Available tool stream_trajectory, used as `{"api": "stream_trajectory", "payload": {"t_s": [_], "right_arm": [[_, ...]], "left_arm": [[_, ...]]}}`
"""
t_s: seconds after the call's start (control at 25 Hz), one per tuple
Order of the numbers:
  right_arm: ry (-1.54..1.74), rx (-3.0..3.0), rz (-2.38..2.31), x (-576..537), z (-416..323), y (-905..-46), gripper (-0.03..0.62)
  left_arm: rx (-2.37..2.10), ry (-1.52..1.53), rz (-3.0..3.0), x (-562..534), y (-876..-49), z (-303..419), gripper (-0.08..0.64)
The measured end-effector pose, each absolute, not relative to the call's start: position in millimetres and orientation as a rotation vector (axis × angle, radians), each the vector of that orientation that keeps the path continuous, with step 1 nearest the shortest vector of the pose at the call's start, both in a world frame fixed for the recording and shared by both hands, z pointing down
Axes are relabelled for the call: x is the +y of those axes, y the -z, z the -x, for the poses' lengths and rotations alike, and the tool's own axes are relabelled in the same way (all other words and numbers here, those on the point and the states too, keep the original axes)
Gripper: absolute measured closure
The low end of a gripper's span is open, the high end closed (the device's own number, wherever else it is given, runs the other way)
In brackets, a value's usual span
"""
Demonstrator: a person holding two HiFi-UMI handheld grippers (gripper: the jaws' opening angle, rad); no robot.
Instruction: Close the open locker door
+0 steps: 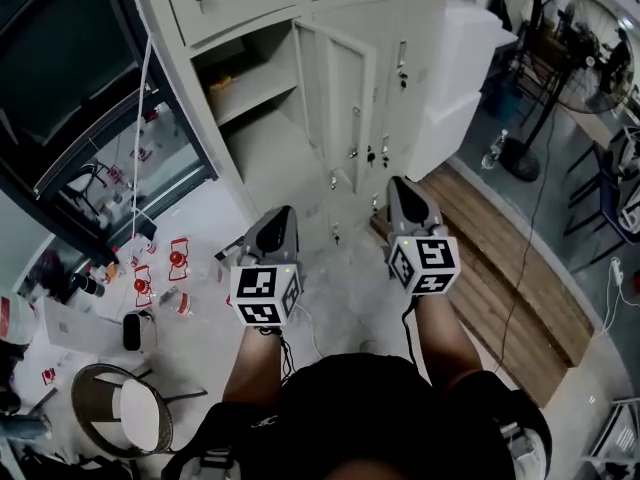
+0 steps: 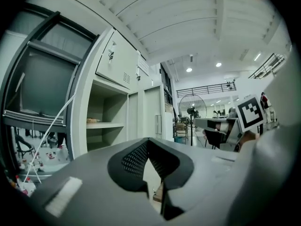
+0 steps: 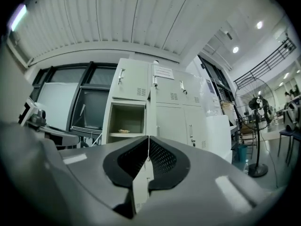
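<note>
The grey locker bank stands ahead of me. One compartment is open, with a shelf inside and a small item on it. Its door swings out toward me. My left gripper and right gripper hover side by side short of the lockers, apart from the door. Both are shut with nothing between the jaws. In the left gripper view the left gripper points at the open compartment. Beyond the right gripper, the door shows edge-on beside the compartment.
A wooden pallet lies on the floor to the right. A standing fan and a water bottle are further right. White blocks stand beside the lockers. Red-and-white clutter and a round stool are at the left.
</note>
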State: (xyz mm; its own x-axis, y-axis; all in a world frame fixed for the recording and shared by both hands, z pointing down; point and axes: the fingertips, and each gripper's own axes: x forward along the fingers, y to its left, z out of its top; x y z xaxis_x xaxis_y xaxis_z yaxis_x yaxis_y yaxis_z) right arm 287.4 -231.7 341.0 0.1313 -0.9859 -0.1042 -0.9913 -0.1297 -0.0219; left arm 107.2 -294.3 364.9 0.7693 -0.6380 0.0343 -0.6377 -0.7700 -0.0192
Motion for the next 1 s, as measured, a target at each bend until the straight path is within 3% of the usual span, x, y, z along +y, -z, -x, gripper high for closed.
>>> {"api": "stream_trajectory", "payload": {"t_s": [0.12, 0.32, 1.0], "right_arm": [[-0.097, 2.071, 2.221, -239, -292, -341, 0.568], [-0.129, 2.143, 2.14, -253, -296, -339, 0.391], [-0.031, 2.33, 1.949, -344, -321, -336, 0.387]], "left_arm": [[1.09, 0.066, 2.936, -297, -367, -116, 0.558], [1.142, 0.082, 2.923, -302, -372, -121, 0.559], [1.344, 0.121, 2.838, -318, -380, -97, 0.558]]}}
